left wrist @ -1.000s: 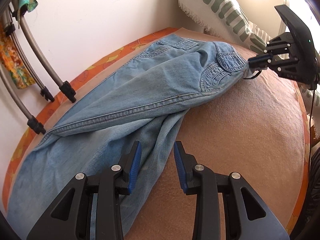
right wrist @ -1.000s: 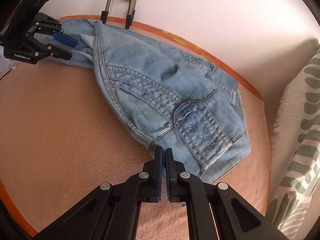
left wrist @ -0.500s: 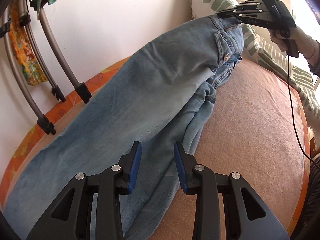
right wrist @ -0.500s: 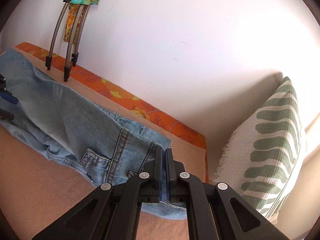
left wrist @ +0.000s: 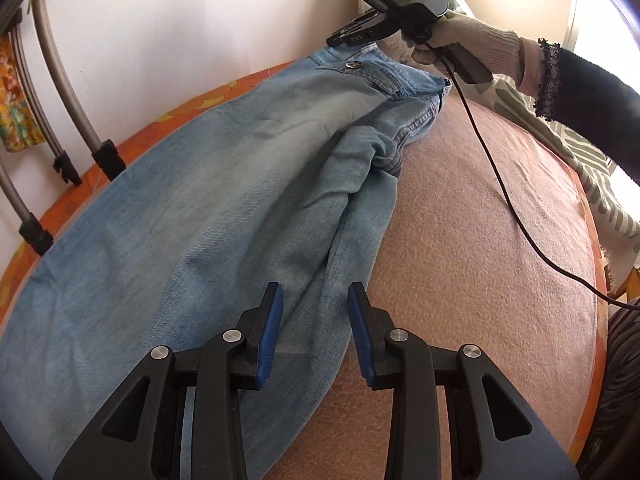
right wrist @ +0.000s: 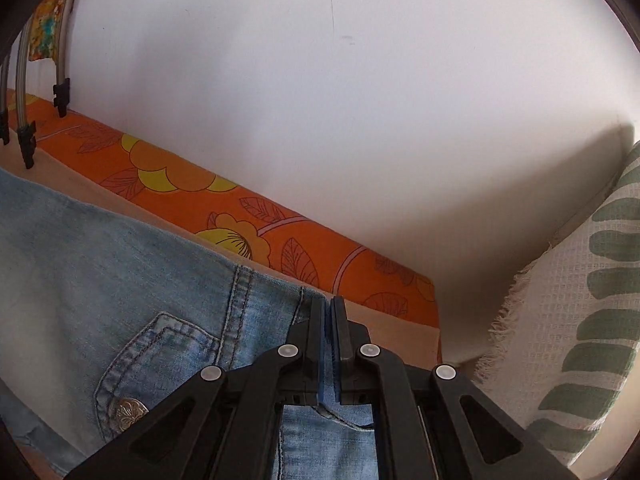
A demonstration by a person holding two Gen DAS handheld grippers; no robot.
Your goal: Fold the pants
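Note:
Light blue jeans lie lengthwise along the wall side of a pinkish-brown blanket, one leg folded over the other, waist at the far end. My left gripper is open and empty, hovering just above the near leg's edge. My right gripper is shut on the jeans' waistband and holds it low near the wall; it also shows in the left wrist view, at the waist by the metal button. A pocket with a rivet shows in the right wrist view.
A white wall runs behind the bed, with an orange floral sheet edge below it. A green-striped white pillow stands at the far right. Grey metal rack legs stand at the left. The right gripper's black cable trails across the blanket.
My right gripper lifted the waistband off the blanket, carried it over toward the wall and lowered it there, turning the jeans over. My left gripper stayed open above the leg.

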